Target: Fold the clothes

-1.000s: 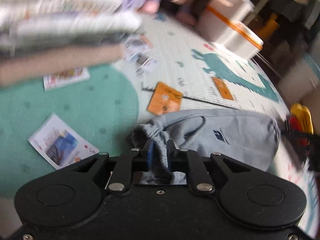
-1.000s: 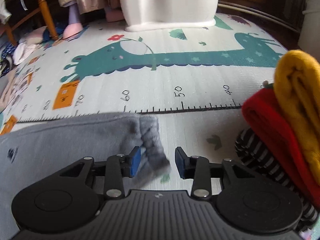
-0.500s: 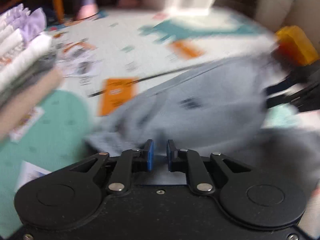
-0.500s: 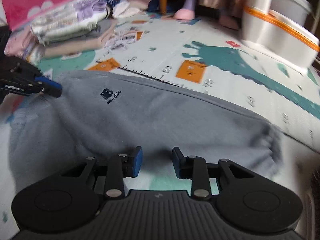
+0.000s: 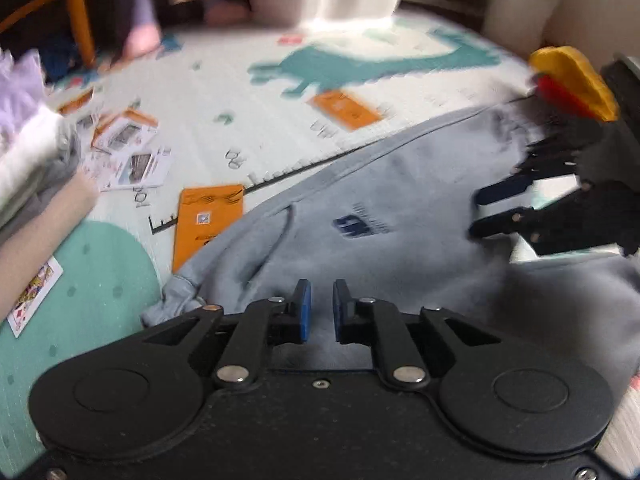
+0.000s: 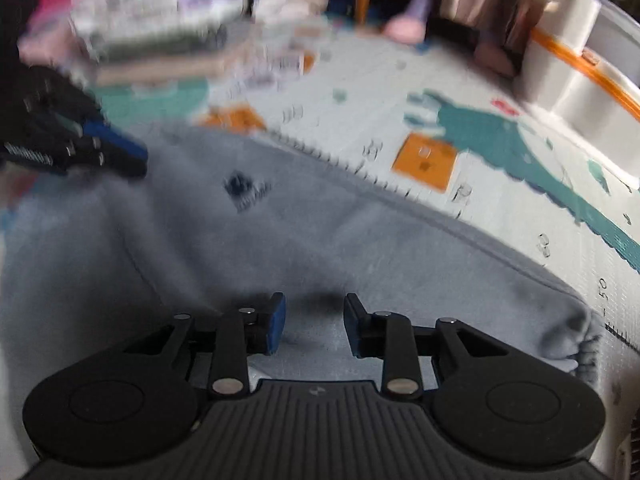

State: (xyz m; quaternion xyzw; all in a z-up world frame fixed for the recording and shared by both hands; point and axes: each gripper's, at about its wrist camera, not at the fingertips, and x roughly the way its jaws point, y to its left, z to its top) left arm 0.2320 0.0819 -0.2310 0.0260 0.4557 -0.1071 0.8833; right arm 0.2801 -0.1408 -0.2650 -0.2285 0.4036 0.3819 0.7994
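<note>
Left wrist view: the left tool hovers over the near edge of the grey sweatshirt, which lies spread on the play mat; its jaws stand slightly apart with nothing between them. The right tool appears at the far right, parted.

Right wrist view: the right tool is wide apart and empty above the grey sweatshirt. The left tool shows blurred at the left edge, over the cloth.
</note>
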